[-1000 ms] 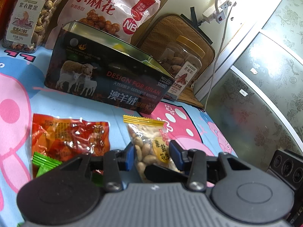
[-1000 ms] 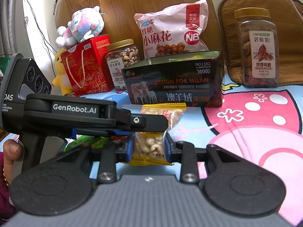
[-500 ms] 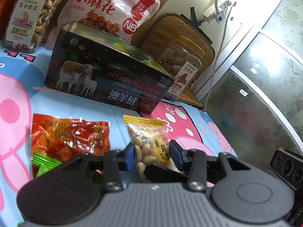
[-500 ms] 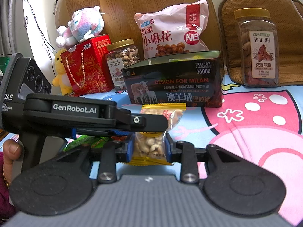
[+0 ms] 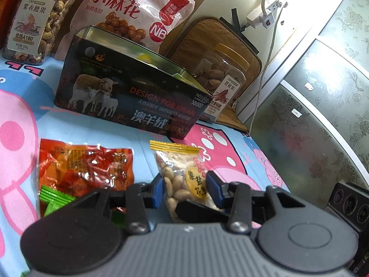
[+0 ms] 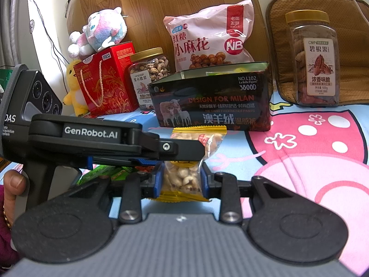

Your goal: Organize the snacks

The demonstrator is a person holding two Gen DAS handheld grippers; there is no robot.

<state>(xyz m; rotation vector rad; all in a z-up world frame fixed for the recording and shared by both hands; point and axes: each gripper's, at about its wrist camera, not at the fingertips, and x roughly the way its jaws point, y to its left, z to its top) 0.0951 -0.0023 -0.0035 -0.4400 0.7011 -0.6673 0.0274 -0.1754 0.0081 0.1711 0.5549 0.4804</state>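
Two grippers are seen on one small peanut packet (image 5: 184,180), which lies on the cartoon-print cloth (image 5: 92,127) just in front of the open dark tin (image 5: 129,97). The left gripper (image 5: 185,188) is placed around the packet's middle, blue pads at either side; pads appear to touch the film, but a firm clamp cannot be confirmed from this view. In the right wrist view the right gripper (image 6: 181,180) is closed on the same peanut packet (image 6: 182,177), both blue pads pressed against the bag near its lower yellow seal. The left gripper's body (image 6: 92,138) is seen crossing over the packet from the left, held by a hand (image 6: 13,182) at the frame edge.

A red snack packet (image 5: 92,164) is lying left of the peanuts, near but apart, with a green wrapper (image 5: 55,198) touching its lower edge. The tin's lid is off; yellow and green items show inside, not identifiable.

Behind the tin a pink snack bag (image 6: 207,41) is propped against a wood panel. A cashew jar (image 6: 150,73) is at its left, a pecan jar (image 6: 313,60) well to the right before a brown cushion (image 6: 350,46). A red gift box (image 6: 108,80) with a plush toy (image 6: 99,32) on top is at far left, a yellow duck toy (image 6: 73,87) beside it.
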